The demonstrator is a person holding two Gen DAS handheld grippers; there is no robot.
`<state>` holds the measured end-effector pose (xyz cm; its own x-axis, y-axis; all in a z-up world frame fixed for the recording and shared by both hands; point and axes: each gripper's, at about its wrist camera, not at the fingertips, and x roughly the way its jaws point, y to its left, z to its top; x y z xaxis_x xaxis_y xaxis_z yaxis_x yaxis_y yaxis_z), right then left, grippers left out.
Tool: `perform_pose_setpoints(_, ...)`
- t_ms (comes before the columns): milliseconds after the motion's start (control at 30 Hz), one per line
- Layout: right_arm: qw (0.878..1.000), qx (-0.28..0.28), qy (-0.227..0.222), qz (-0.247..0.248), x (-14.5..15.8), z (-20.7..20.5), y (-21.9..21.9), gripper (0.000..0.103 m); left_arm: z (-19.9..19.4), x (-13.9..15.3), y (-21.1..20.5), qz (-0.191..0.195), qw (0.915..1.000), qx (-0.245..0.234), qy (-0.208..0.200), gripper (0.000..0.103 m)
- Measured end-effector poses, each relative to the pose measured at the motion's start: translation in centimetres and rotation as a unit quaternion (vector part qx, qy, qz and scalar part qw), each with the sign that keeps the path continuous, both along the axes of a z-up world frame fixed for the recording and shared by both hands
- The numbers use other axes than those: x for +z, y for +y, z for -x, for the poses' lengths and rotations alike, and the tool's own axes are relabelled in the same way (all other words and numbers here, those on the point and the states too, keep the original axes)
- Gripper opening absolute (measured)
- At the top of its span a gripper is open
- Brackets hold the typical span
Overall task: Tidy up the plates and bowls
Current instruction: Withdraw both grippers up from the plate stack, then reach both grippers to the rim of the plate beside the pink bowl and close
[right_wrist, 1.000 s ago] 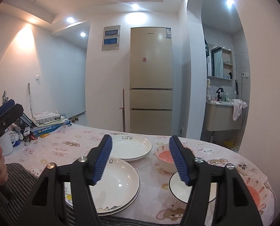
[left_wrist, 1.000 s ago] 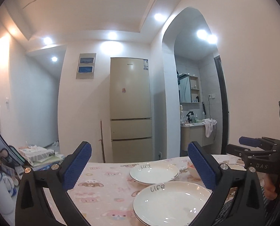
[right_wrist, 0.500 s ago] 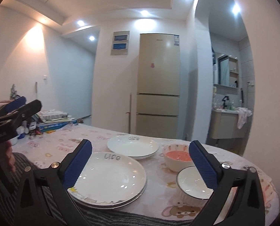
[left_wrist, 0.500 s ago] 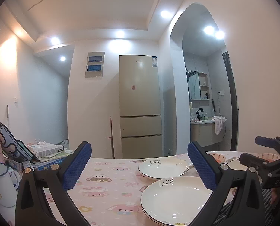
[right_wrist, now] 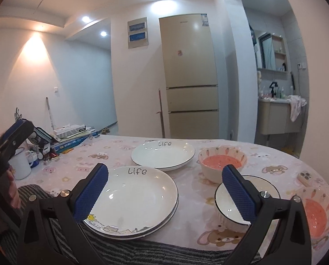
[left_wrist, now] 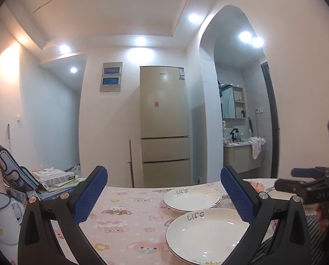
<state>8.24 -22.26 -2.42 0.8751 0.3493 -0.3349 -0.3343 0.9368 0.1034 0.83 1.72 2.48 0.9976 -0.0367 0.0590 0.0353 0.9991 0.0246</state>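
Right gripper (right_wrist: pixel 164 195) gaping above stacked plates (right_wrist: pixel 133 201), left gripper (left_wrist: pixel 164 195) likewise spread, 3 bowls (right_wrist: pixel 222 163) alongside, phone (right_wrist: pixel 306 177) at table edge

- Left wrist view looks level across the table (left_wrist: pixel 129 216) toward the fridge (left_wrist: pixel 164 123)
- Right wrist view tilts down from nearby; both share the stacked plates (right_wrist: pixel 133 196)
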Motion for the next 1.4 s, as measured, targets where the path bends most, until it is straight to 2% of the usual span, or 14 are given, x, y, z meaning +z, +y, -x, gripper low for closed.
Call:
perform_pose_setpoints(67, 1.0, 0.007, 0.001, -0.006, 1.3, -0.6, -0.2, 0.1, -0.4, 0.9, 0.4, 0.005, 0.9999, -0.005, 0.01, 0.103)
perform_pose_setpoints(233, 0.999, 0.008, -0.05, -0.014, 6.2, -1.8, 0.1, 0.098, -3.2, 5.1, 1.4, 0.035, 0.9972, -0.018, 0.063, 0.103)
perform_pose_setpoints(333, 0.997, 0.01, -0.075, -0.019, 10.1, -3.3, 1.1, 0.094, -5.4, 8.0, 1.3, 0.026, 0.9966, -0.038, 0.068, 0.103)
perform_pose_setpoints(433, 0.998, -0.01, -0.06, -0.019, 13.5, -5.9, 2.7, 0.094, -9.4, 10.5, 0.5, 0.002, 0.9967, -0.024, 0.077, 0.103)
perform_pose_setpoints(600, 0.998, -0.016, -0.03, -0.053, 16.0, -11.0, 4.1, 0.094, -15.6, 13.5, 0.4, 0.041, 0.9921, -0.056, 0.105, 0.103)
perform_pose_setpoints(733, 0.999, -0.007, 0.004, -0.046, 14.0, -14.2, 4.9, 0.094, -18.8, 13.2, 0.4, 0.042, 0.9912, -0.034, 0.121, 0.09)
perform_pose_setpoints(800, 0.999, -0.004, 0.025, -0.033, 12.0, -15.2, 5.2, 0.086, -20.2, 12.3, 0.7, 0.053, 0.9874, -0.049, 0.141, 0.09)
perform_pose_setpoints(867, 0.998, -0.009, 0.059, -0.006, 9.5, -16.8, 5.7, 0.068, -21.6, 11.0, 0.8, 0.065, 0.9825, -0.06, 0.164, 0.09)
perform_pose_setpoints(933, 0.996, -0.015, 0.09, 0.002, 7.7, -18.4, 5.5, 0.068, -23.1, 9.1, 0.8, 0.066, 0.9778, -0.061, 0.189, 0.085)
perform_pose_setpoints(967, 0.994, -0.022, 0.109, -0.002, 6.5, -19.5, 5.2, 0.068, -24.3, 7.7, 0.8, 0.069, 0.9733, -0.064, 0.209, 0.076)
perform_pose_setpoints(1133, 0.983, -0.043, 0.18, 0.015, 1.9, -23.2, 4.3, 0.067, -28.8, 1.8, 1.8, 0.099, 0.9479, -0.072, 0.294, 0.07)
perform_pose_setpoints(1267, 0.963, -0.023, 0.267, 0.012, -2.4, -25.4, 4.2, 0.063, -31.3, -2.4, 2.6, 0.135, 0.9212, -0.089, 0.354, 0.045)
perform_pose_setpoints(1333, 0.955, -0.033, 0.294, 0.031, -3.8, -26.0, 4.3, 0.061, -32.2, -4.0, 2.7, 0.143, 0.9076, -0.099, 0.382, 0.045)
perform_pose_setpoints(1400, 0.95, -0.039, 0.305, 0.045, -4.6, -26.2, 4.5, 0.059, -32.7, -4.9, 2.2, 0.134, 0.9022, -0.097, 0.399, 0.045)
